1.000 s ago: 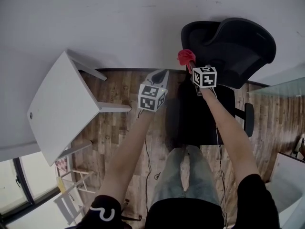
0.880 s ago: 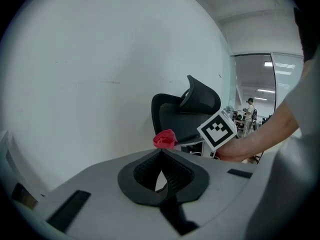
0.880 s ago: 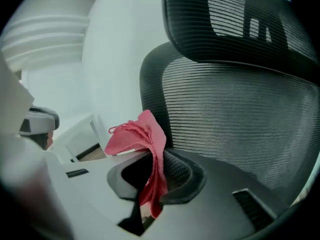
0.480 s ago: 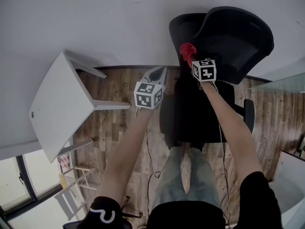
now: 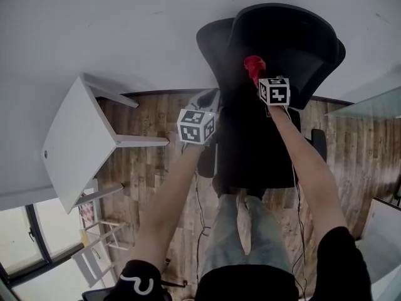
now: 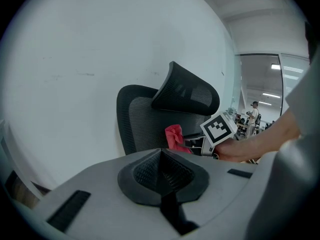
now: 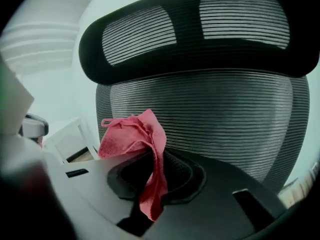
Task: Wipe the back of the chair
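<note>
A black mesh office chair (image 5: 285, 49) stands against the white wall, its backrest (image 7: 210, 114) and headrest (image 7: 195, 31) filling the right gripper view. My right gripper (image 5: 259, 79) is shut on a red cloth (image 5: 253, 66), which bunches up just in front of the backrest; the cloth (image 7: 137, 144) hangs out of the jaws. In the left gripper view the same cloth (image 6: 174, 136) shows beside the backrest (image 6: 145, 124). My left gripper (image 5: 208, 100) is shut with nothing in it, left of the chair's seat (image 5: 250, 143).
A white side table (image 5: 78, 143) lies tipped on the wooden floor (image 5: 156, 168) at the left. White wall (image 5: 125, 30) runs behind the chair. A folding rack (image 5: 94, 256) stands at lower left. The person's legs (image 5: 241, 237) are below the seat.
The chair has shifted left and turned to face me more squarely. My right gripper with the cloth has gone up toward the backrest. The left gripper has barely moved.
</note>
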`<move>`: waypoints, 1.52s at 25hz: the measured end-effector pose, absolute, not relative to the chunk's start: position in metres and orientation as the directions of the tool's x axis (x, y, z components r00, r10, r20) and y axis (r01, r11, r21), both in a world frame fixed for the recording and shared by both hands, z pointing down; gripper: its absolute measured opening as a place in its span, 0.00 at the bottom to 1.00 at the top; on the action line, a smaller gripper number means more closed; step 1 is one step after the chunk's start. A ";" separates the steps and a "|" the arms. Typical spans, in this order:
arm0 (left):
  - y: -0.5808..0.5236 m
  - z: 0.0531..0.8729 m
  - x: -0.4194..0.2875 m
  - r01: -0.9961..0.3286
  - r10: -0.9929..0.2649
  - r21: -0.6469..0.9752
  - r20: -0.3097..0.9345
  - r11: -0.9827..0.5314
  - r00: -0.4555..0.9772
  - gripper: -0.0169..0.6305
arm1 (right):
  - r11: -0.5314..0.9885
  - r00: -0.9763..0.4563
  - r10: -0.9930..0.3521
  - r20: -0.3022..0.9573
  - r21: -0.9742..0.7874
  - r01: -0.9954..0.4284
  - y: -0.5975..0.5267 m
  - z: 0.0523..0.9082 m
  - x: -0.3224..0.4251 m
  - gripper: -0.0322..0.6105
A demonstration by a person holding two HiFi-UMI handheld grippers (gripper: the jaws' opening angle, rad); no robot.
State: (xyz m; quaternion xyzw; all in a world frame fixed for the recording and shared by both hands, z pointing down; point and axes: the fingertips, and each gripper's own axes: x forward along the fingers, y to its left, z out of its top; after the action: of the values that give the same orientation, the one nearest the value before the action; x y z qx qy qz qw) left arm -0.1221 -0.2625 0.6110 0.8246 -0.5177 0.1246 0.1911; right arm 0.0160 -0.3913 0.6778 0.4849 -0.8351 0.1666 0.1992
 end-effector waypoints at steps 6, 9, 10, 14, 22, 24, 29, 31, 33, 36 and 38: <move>-0.266 0.605 -0.083 -0.898 -0.802 0.182 0.404 -0.401 0.440 0.06 | 0.439 -0.416 -0.760 0.499 -0.078 -0.895 -0.398 0.675 0.071 0.16; -0.266 0.604 -0.064 -0.894 -0.798 0.181 0.403 -0.410 0.448 0.06 | 0.419 -0.401 -0.769 0.498 -0.081 -0.904 -0.400 0.675 0.097 0.16; -0.265 0.605 -0.057 -0.892 -0.797 0.181 0.403 -0.413 0.451 0.06 | 0.413 -0.395 -0.772 0.498 -0.081 -0.907 -0.400 0.675 0.106 0.16; -0.266 0.606 -0.032 -0.888 -0.792 0.183 0.401 -0.422 0.459 0.06 | 0.390 -0.375 -0.786 0.492 -0.076 -0.918 -0.400 0.673 0.142 0.16; -0.270 0.611 0.015 -0.869 -0.775 0.193 0.395 -0.455 0.493 0.06 | 0.312 -0.307 -0.810 0.499 -0.077 -0.947 -0.400 0.676 0.217 0.15; -0.272 0.610 0.026 -0.864 -0.772 0.196 0.390 -0.463 0.502 0.06 | 0.282 -0.281 -0.820 0.499 -0.075 -0.956 -0.399 0.674 0.236 0.15; -0.276 0.610 0.047 -0.852 -0.764 0.199 0.377 -0.485 0.523 0.06 | 0.219 -0.219 -0.831 0.511 -0.060 -0.974 -0.397 0.680 0.285 0.15; -0.277 0.611 0.052 -0.849 -0.763 0.204 0.373 -0.488 0.528 0.06 | 0.188 -0.188 -0.836 0.516 -0.053 -0.981 -0.394 0.680 0.303 0.15; -0.278 0.613 0.053 -0.848 -0.764 0.209 0.368 -0.486 0.529 0.06 | 0.163 -0.176 -0.837 0.518 -0.071 -0.984 -0.391 0.681 0.313 0.15; -0.276 0.617 0.051 -0.848 -0.768 0.222 0.360 -0.481 0.530 0.06 | 0.151 -0.169 -0.839 0.517 -0.077 -0.986 -0.380 0.679 0.317 0.15; -0.273 0.619 0.049 -0.848 -0.771 0.229 0.354 -0.478 0.529 0.06 | 0.169 -0.185 -0.843 0.505 -0.079 -0.983 -0.374 0.677 0.311 0.15</move>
State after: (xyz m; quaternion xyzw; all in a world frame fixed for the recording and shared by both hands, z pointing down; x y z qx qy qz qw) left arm 0.0485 -0.2733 0.6194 0.8535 -0.4743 0.1017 0.1905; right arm 0.3106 -0.3736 0.6768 0.6136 -0.7439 0.1979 0.1759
